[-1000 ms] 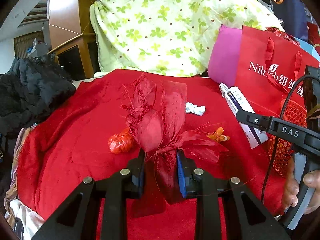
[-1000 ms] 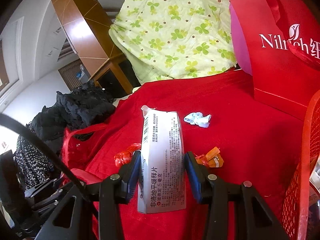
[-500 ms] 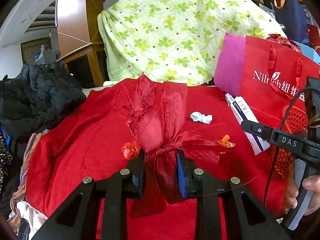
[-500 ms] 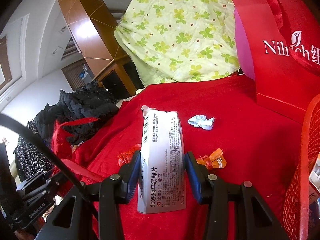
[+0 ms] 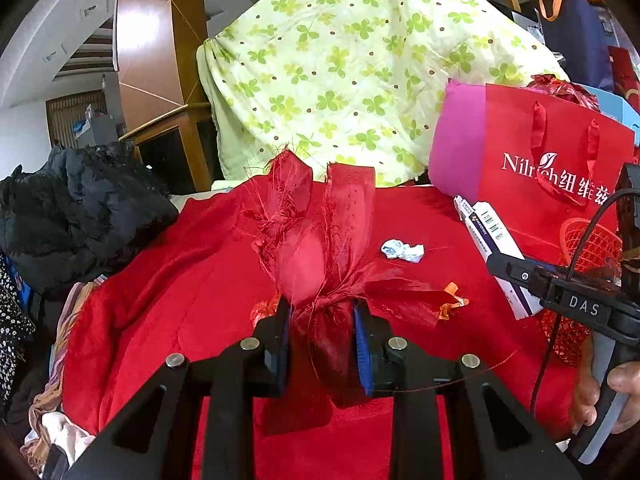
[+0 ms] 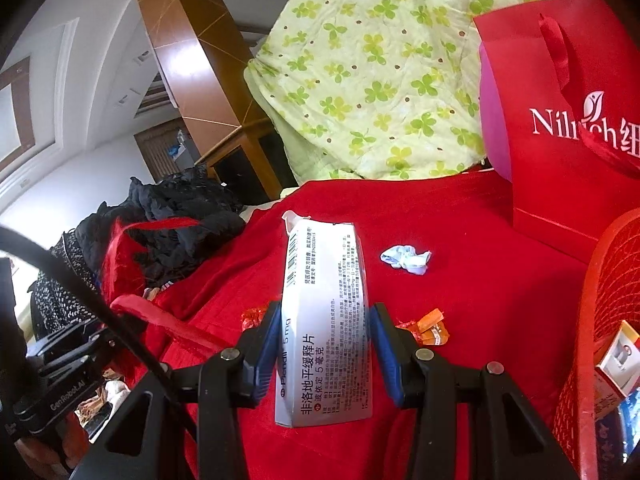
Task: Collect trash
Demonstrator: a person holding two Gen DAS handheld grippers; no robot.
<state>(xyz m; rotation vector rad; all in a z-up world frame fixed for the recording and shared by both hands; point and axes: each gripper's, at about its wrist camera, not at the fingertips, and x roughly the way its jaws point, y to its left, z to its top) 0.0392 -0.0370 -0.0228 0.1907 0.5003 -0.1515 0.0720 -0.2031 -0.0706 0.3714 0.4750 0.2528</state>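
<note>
Meanwhile, a frayed red ribbon bow (image 5: pixel 320 256) is clamped between the jaws of the left gripper (image 5: pixel 323 344) above the red blanket (image 5: pixel 168 280). A white medicine box (image 6: pixel 324 320) is gripped by the right gripper (image 6: pixel 325 350), with the red mesh basket (image 6: pixel 608 320) at the near right. A crumpled pale wrapper (image 6: pixel 406 259) and an orange wrapper (image 6: pixel 428 324) are left lying farther off.

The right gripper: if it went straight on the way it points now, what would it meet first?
Probably the red blanket. The right gripper, shut on the white medicine box, points slightly down across it, left of the crumpled blue-white wrapper. Depth is unclear, so the green clover quilt behind could come first.
</note>
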